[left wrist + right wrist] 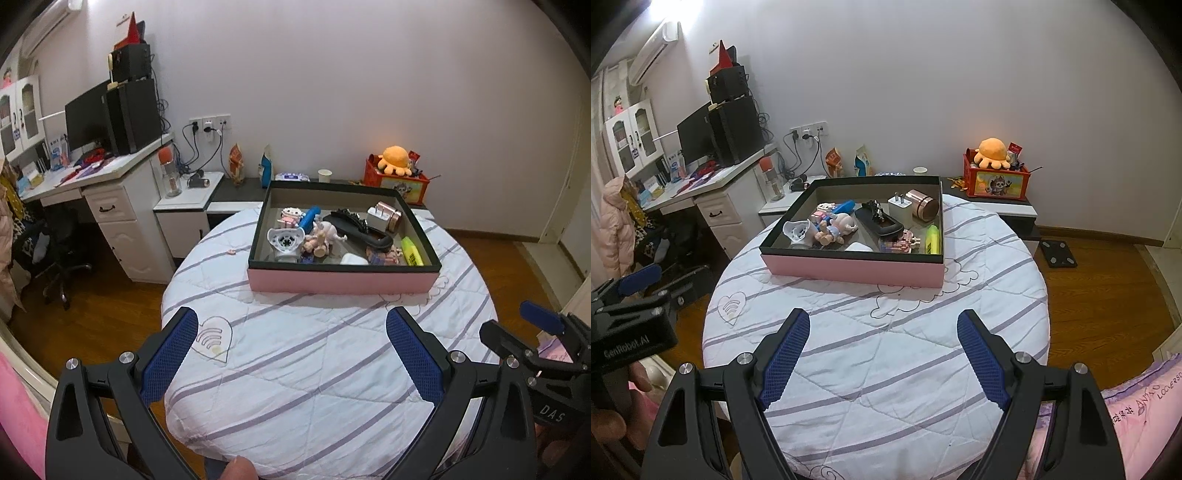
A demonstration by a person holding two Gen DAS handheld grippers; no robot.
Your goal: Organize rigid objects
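Upper centre of both views, a pink-sided box (pixel 343 282) is sitting on the quilted round table (pixel 295 362), holding mixed rigid items: black case (pixel 881 221), white charger (pixel 901 208), yellow highlighter (pixel 932 240); all likely light, stiff, some slick, best pinched across narrow sides. Left gripper (pixel 291 328) and right gripper (pixel 882 328) are hovering wide open, gripping nothing

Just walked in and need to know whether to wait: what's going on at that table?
A person holds two grippers over a quilt-covered round table. Both the left gripper and the right gripper are open and empty, short of the pink box. The box already holds small items, including a yellow highlighter and a white charger. Nothing is being handled.
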